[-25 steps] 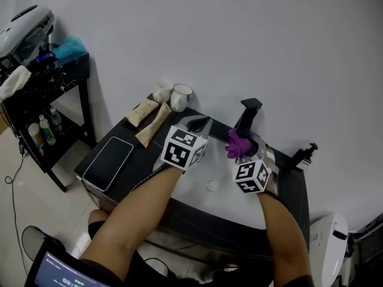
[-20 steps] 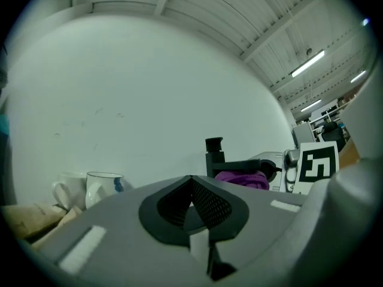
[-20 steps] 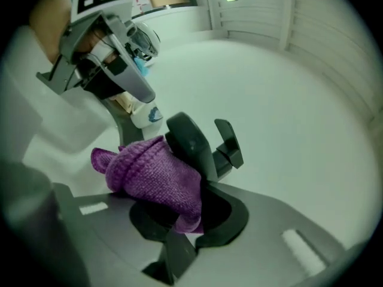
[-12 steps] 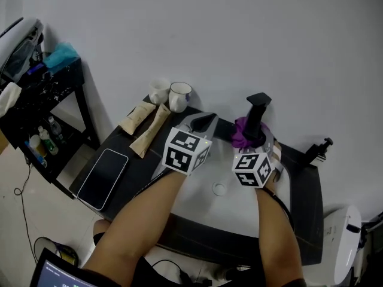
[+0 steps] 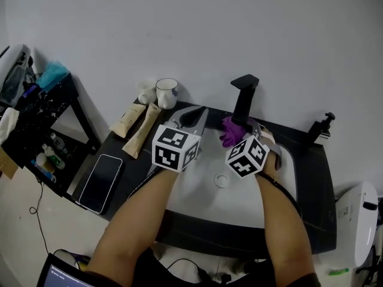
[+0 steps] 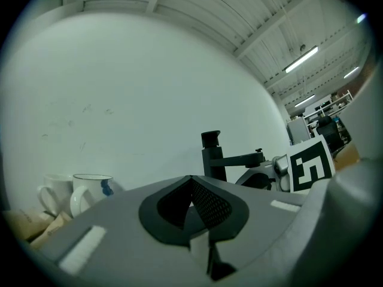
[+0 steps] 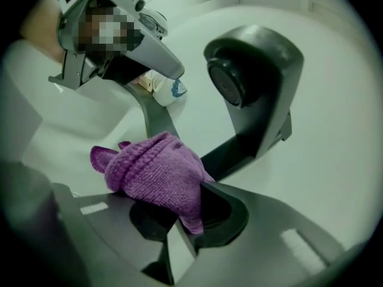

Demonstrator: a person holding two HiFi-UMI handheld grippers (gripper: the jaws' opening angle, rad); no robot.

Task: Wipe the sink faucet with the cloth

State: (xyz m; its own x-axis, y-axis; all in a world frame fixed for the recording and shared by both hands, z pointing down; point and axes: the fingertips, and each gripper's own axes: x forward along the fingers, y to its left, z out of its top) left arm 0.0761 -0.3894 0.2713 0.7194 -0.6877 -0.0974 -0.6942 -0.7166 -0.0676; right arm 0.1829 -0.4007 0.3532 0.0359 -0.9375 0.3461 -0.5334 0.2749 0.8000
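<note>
The right hand-held gripper (image 5: 235,134), clamping the purple cloth (image 5: 230,131), is shifting from the faucet (image 5: 242,102) column down beside its base, while the left hand-held gripper (image 5: 192,117) is staying clenched, empty, above the sink (image 5: 242,191).

The faucet (image 5: 243,103) stands behind the sink (image 5: 239,199), mugs (image 5: 161,92) to its left, a phone (image 5: 100,182) farther left.

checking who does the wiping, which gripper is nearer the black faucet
Right. The right gripper, shut on the purple cloth, is right at the base of the black faucet. The left gripper, shut and empty, sits farther off to the faucet's left.
</note>
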